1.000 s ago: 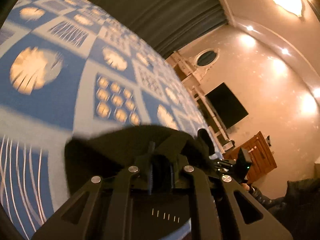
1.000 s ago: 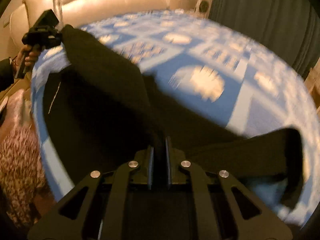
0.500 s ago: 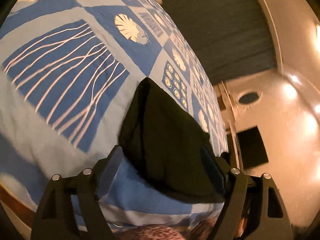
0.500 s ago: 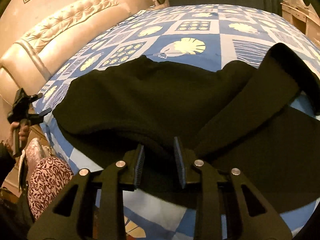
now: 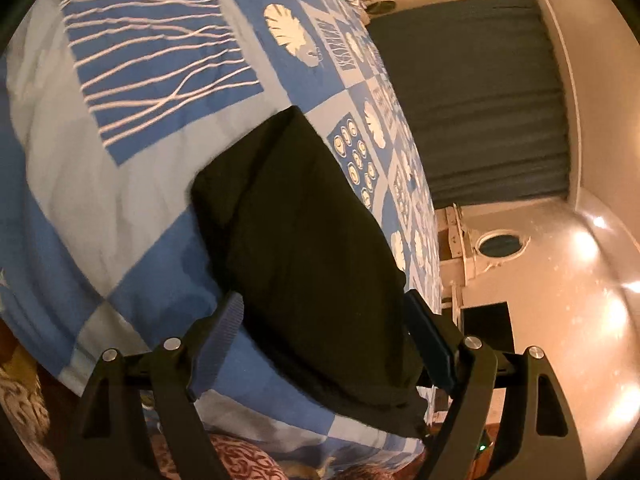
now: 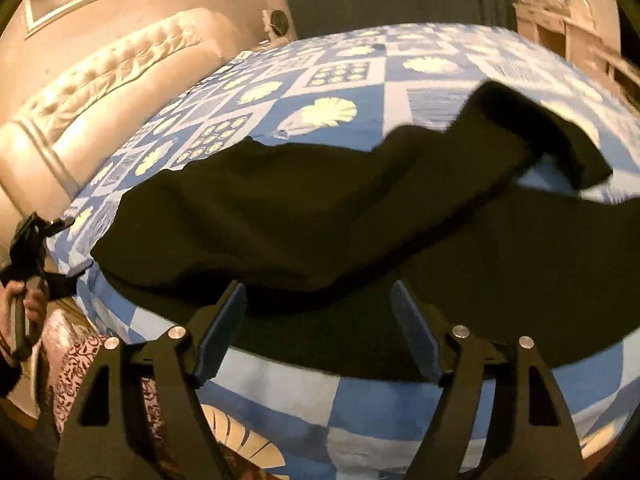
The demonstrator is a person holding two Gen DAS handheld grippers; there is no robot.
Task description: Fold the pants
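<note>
My right gripper (image 6: 318, 330): angled down at the near bed edge, jaws just spread wide, nothing pinched; the cloth edge lies between the fingers, untouched by the pads.
My left gripper (image 5: 326, 340): also tipped downward, spread wide, pads clear of the fabric lying between them.
My left hand (image 6: 24, 300): at the far left of the right view, wrapped round the handle beside the bed corner.
Pants (image 6: 340, 232): black, lying across the near part of the bedspread (image 6: 280, 396), one layer doubled over, one end rumpled to the right.
Headboard (image 6: 108, 76): cream, tufted, beyond the bed.
Curtain (image 5: 472, 92): dark, farthest back.
</note>
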